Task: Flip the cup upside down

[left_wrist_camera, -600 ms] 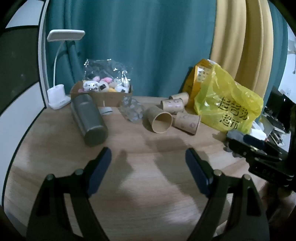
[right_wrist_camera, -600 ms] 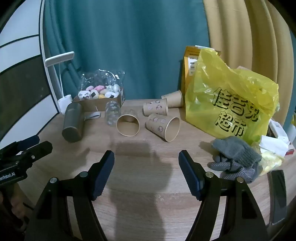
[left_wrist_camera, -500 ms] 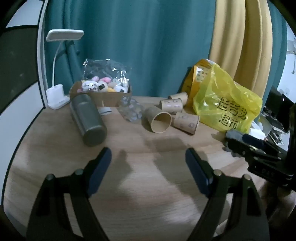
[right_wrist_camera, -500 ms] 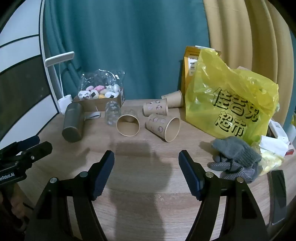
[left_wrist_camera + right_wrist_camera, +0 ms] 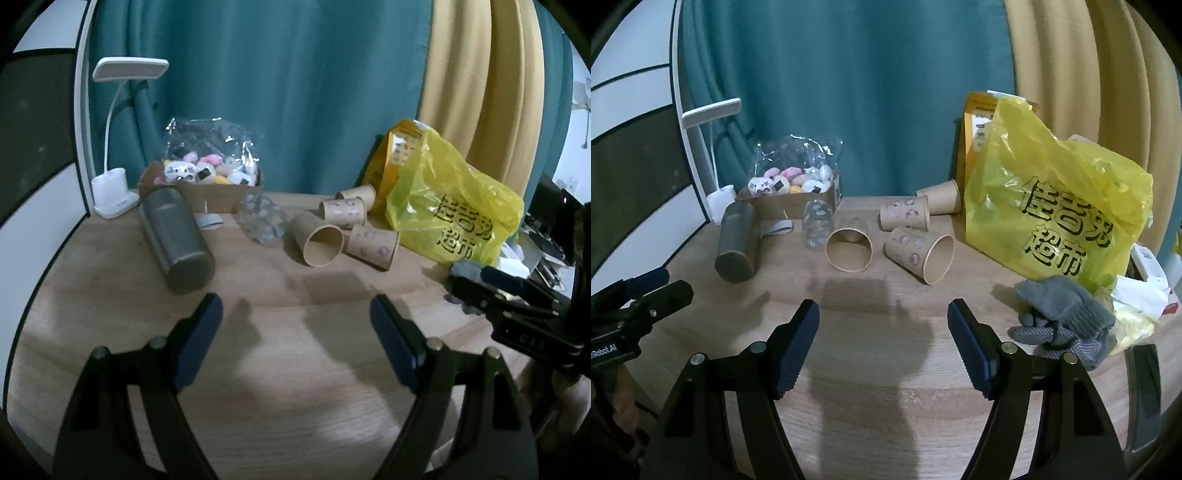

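Right wrist view: the right gripper (image 5: 882, 343) hangs over the counter (image 5: 886, 406) with its jaws spread wide and nothing in them. Just past the jaws, a paper cup (image 5: 848, 248) lies on its side, its open mouth facing them. Another cup (image 5: 919, 254) lies beside it. The left gripper (image 5: 295, 332) also has its jaws spread wide, and the same paper cup (image 5: 318, 243) lies ahead of them.

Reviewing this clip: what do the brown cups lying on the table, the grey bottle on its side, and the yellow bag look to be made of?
Brown cups: apparently kraft paper, matte, with a rolled rim and printed figures. Grey bottle: probably brushed metal, going by its dull, even sheen, though coated plastic is possible. Yellow bag: thin plastic film, glossy, crinkled and translucent.
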Action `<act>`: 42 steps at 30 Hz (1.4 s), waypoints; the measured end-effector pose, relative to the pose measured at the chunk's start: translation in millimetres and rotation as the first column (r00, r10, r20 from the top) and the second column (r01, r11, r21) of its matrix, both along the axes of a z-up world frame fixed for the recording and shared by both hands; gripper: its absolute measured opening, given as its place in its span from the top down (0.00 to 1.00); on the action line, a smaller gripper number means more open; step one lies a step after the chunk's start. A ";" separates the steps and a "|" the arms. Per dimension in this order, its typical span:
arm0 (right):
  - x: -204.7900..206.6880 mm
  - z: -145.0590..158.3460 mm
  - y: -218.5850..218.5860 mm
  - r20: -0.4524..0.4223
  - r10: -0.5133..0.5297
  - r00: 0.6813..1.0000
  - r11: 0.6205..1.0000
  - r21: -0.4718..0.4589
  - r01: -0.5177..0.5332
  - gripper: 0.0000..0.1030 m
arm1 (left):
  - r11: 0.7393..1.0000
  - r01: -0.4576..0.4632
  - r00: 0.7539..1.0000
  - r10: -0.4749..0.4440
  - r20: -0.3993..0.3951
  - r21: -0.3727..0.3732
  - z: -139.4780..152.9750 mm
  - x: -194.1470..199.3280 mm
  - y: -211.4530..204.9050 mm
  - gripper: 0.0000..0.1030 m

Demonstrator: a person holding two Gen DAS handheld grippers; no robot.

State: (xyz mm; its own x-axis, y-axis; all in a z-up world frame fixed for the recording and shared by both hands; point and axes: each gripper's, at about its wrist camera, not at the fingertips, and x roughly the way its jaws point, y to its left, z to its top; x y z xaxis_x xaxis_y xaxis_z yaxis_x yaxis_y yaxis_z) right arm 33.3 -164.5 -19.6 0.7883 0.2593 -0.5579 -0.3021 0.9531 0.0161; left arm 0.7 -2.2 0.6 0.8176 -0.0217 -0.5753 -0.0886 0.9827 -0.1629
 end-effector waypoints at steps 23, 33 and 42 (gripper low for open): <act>6.7 -4.4 3.8 -0.017 0.008 1.000 1.000 -0.007 -0.008 0.27 | 1.000 -0.003 1.000 0.003 -0.011 -0.004 -4.9 6.3 5.4 0.19; 11.1 -5.0 5.4 -0.018 0.010 1.000 1.000 -0.006 -0.010 0.27 | 1.000 -0.008 1.000 0.008 0.002 0.011 -0.6 6.0 4.3 0.19; 10.9 -3.7 5.0 -0.018 0.009 1.000 1.000 -0.006 -0.009 0.27 | 1.000 0.002 1.000 -0.003 0.010 0.015 2.8 5.7 3.9 0.19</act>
